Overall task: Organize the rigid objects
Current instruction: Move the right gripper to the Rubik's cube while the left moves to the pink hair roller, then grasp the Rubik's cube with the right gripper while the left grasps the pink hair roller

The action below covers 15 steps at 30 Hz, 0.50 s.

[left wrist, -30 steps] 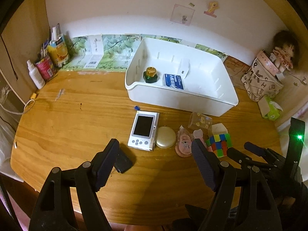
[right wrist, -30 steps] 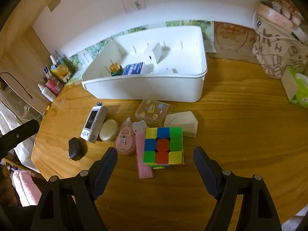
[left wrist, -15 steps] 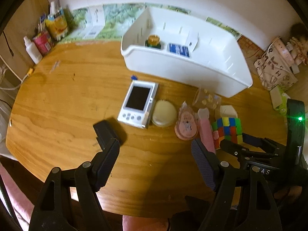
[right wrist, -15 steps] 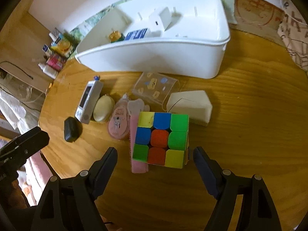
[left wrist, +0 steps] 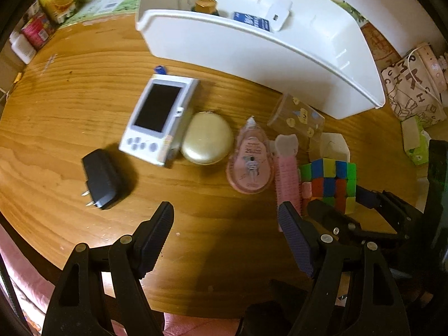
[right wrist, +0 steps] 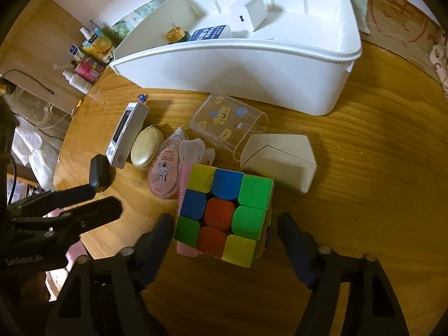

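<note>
We see the colour cube [right wrist: 224, 218] standing on the wooden bench [right wrist: 364, 168], between the two fingers of the right hand-held gripper [right wrist: 224, 240], which points steeply down at it; its jaws have just been closing, yet a gap shows on either side of the cube, so they are parted and not gripping. The cube partly rests on a pink comb [right wrist: 183, 184], and just beside it lie a white house-shaped box [right wrist: 280, 159] and a clear plastic case with small printed figures [right wrist: 226, 123]. To the cube's left, in a row, we find a pink correction-tape dispenser [left wrist: 249, 162], a gold oval case [left wrist: 207, 141] and a white handheld game console [left wrist: 158, 117], the last two touching. A black plug adapter [left wrist: 102, 179] lies apart from that row, near the bench edge. The left hand-held gripper [left wrist: 224, 226] hangs over bare wood with its jaws wide apart and nothing between them. Behind the row stands a white bin [right wrist: 252, 67], holding a small gold-capped jar [right wrist: 175, 35], a blue packet [right wrist: 208, 33] and a white charger cube [right wrist: 247, 12].
</note>
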{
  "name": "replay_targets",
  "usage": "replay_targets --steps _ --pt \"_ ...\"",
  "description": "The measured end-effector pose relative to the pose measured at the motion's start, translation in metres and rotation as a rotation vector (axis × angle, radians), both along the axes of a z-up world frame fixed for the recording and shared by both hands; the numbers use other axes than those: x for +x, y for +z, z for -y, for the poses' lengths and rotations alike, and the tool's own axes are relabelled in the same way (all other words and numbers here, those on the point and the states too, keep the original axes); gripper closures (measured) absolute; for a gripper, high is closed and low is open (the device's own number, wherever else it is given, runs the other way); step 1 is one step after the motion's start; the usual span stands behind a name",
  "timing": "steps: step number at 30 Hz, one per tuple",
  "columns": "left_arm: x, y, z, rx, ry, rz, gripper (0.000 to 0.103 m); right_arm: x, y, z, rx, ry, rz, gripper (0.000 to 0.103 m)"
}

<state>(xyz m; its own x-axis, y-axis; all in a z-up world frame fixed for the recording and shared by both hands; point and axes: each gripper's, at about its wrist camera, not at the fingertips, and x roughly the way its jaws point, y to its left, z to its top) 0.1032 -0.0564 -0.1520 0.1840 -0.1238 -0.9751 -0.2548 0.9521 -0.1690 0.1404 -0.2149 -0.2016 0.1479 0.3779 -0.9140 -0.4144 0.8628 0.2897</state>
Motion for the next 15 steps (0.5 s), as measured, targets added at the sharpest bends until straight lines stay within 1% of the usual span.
replay_targets --steps 3,15 --pt "0.007 -0.004 0.007 -0.004 -0.001 -0.016 0.023 0.000 0.000 0.001 0.012 0.029 -0.002 0.034" --pt "0.036 -0.028 0.030 -0.055 0.028 -0.094 0.024 -0.003 0.004 -0.001 -0.025 0.185 0.034 0.037"
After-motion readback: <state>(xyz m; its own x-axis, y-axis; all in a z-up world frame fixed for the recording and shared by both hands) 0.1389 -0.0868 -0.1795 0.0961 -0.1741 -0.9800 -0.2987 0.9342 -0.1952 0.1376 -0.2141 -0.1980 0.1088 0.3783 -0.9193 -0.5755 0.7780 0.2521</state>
